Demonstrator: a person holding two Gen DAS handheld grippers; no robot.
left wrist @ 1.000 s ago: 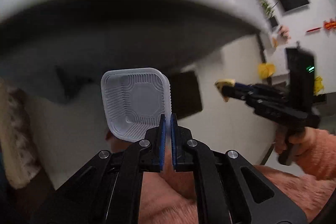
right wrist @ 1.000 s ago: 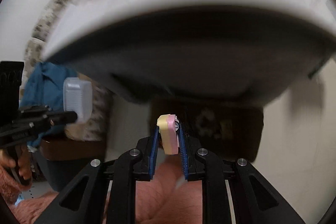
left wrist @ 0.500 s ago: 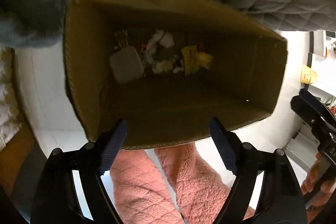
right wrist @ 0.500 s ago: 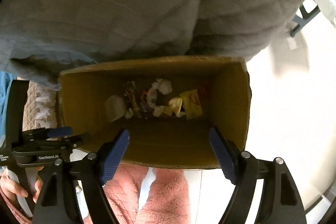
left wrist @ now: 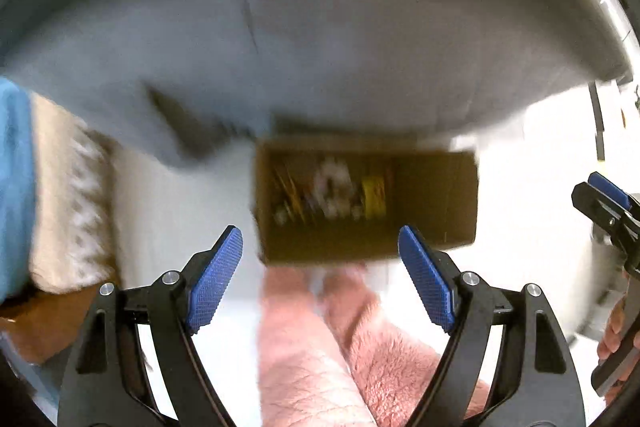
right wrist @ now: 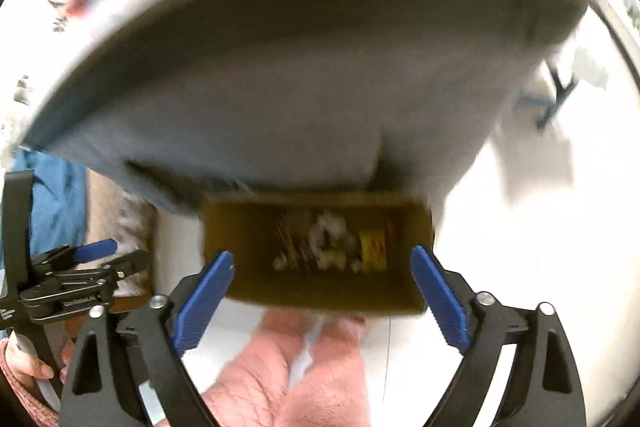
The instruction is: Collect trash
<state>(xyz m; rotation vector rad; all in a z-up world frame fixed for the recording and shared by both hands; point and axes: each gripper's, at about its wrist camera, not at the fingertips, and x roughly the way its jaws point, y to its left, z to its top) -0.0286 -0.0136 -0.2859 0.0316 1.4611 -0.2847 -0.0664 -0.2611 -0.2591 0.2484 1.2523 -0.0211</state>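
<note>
Both frames motion-blurred, both grippers pointing steeply down at the cardboard box on the white floor.

Left gripper: blue pads spread wide, nothing between them. Box sits just beyond its fingertips, offset toward the right one.

Right gripper: jaws have just been opening, now spread wide, nothing between the pads. Its fingertips frame the box's near wall; box interior shows in the gap between them.

Trash lies in a loose heap on the box bottom, toward the far wall: white crumpled bits, a yellow wrapper on the right of the heap, some thin striped pieces on the left. Single items too blurred to name.

Grey quilted bedding hangs over the box's far edge. The person's legs in pink fleece trousers stand just at the box's near side. Blue cloth and a patterned beige fabric lie well left of the box.

Each wrist view catches the other gripper at the frame edge, with fingers wrapped round its handle.
</note>
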